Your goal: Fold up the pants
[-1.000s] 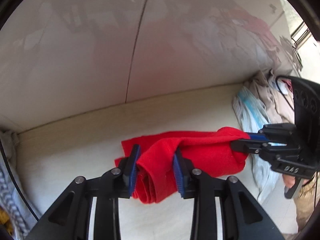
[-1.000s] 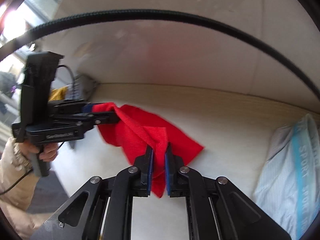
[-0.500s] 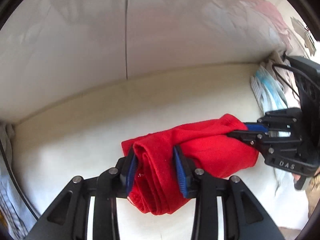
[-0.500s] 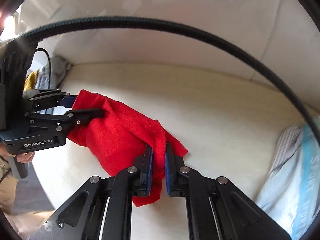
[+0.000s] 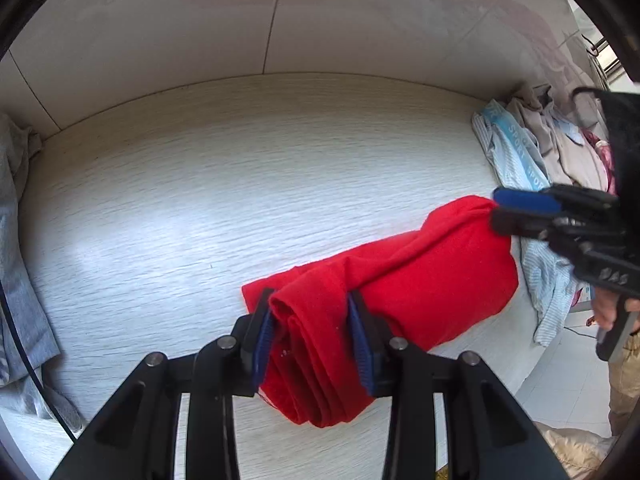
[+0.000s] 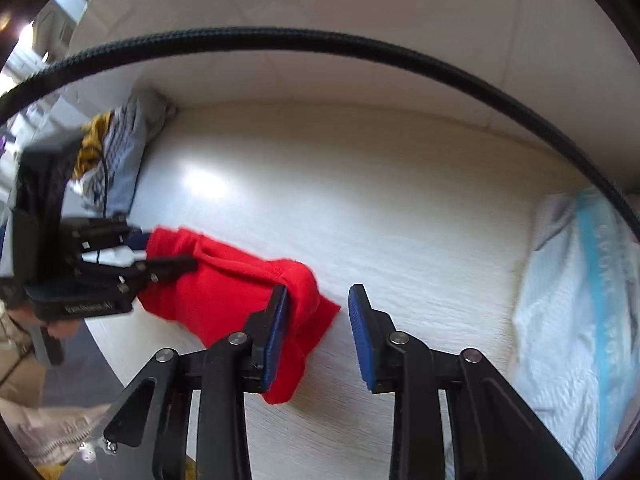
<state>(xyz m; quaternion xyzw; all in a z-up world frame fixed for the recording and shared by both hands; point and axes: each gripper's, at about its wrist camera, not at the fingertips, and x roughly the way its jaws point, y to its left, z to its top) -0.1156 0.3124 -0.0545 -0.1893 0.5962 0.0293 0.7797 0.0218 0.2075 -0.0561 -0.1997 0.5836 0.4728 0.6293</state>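
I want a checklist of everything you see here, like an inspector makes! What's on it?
Surface: pale wood-grain table, glare patch near the middle.
Job's things: red pants, bunched in a thick fold, lying on the table.
Clutter: striped blue-and-white garment at one end; grey clothes pile at the other.
Grippers: left gripper clamps the folded end; right gripper stands open, pants touching only one finger.
Cables: braided black cable arches across the right wrist view.
Surroundings: pale wall panels behind; tiled floor beside the table.
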